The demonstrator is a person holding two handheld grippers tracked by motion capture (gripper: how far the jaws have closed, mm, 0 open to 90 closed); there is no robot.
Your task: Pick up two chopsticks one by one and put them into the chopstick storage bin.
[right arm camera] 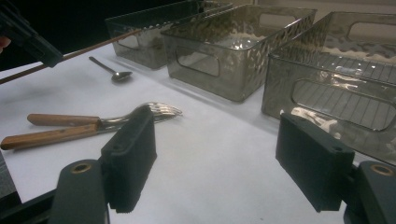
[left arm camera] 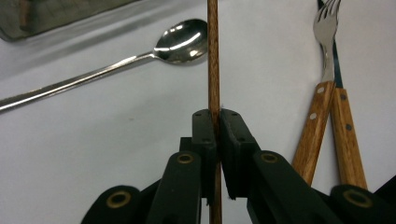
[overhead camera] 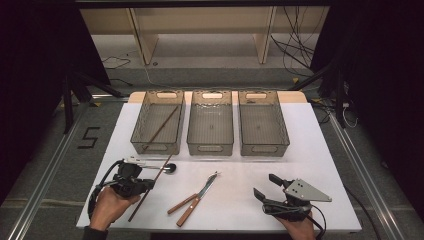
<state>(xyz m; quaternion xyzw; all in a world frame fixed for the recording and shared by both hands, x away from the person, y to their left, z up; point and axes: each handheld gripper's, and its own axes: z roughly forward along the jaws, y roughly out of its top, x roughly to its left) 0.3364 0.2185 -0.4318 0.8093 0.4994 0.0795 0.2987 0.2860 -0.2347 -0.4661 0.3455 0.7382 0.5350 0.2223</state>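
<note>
My left gripper (overhead camera: pixel 145 186) is shut on a brown chopstick (overhead camera: pixel 161 171) near its middle, at the table's front left; the stick slants from my hand toward the spoon. In the left gripper view the pads (left arm camera: pixel 205 135) pinch the chopstick (left arm camera: pixel 213 56) upright between them. A second chopstick (overhead camera: pixel 162 127) lies slanted in the left basket (overhead camera: pixel 156 148). A long steel spoon (overhead camera: pixel 170 168) rests just beyond the gripper. A wooden-handled fork and knife (overhead camera: pixel 197 197) lie side by side mid-table. My right gripper (overhead camera: pixel 264 184) stands open at the front right, nothing between its fingers.
Three clear grey baskets stand in a row at the back: the left one, the middle basket (overhead camera: pixel 210 148) and the right basket (overhead camera: pixel 264 149), the last two bare inside. The table's front edge runs just below both hands. Black frame legs flank the table.
</note>
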